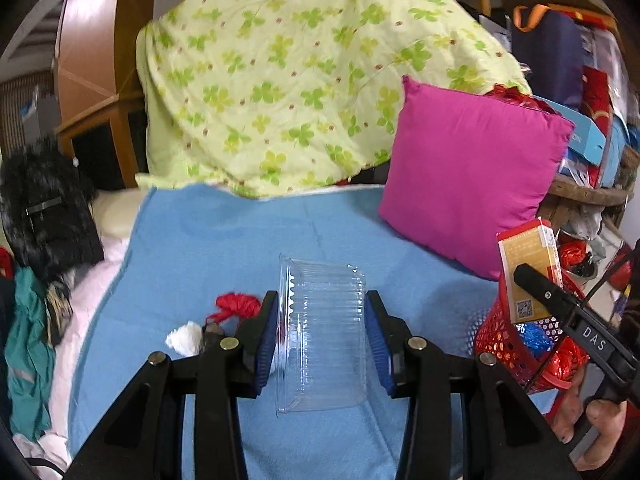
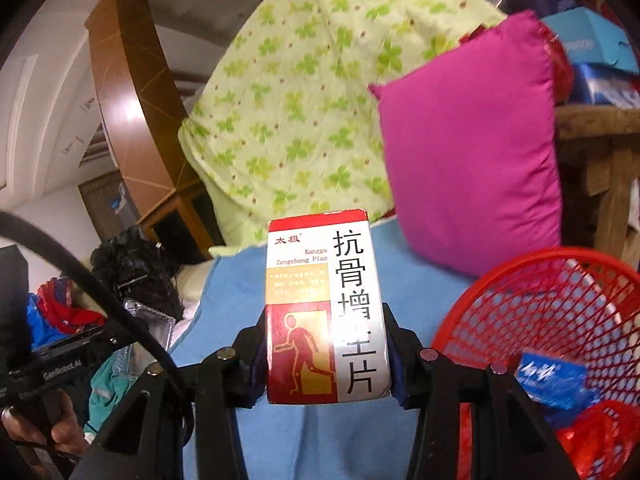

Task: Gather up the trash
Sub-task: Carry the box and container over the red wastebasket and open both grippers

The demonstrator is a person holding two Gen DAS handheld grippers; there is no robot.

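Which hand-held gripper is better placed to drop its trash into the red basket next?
Right. The right hand-held gripper holds the medicine box right beside the red basket; the left hand-held gripper, gripping the clear plastic container, sits farther away.

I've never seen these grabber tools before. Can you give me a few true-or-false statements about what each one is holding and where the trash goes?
1. The left gripper holds a clear plastic container. True.
2. The right gripper is empty. False: it grips a medicine box.
3. The red mesh basket already has trash inside. True.
4. The pillow is green. False: it is magenta.
5. No trash remains on the blue blanket. False: red and white scraps lie there.
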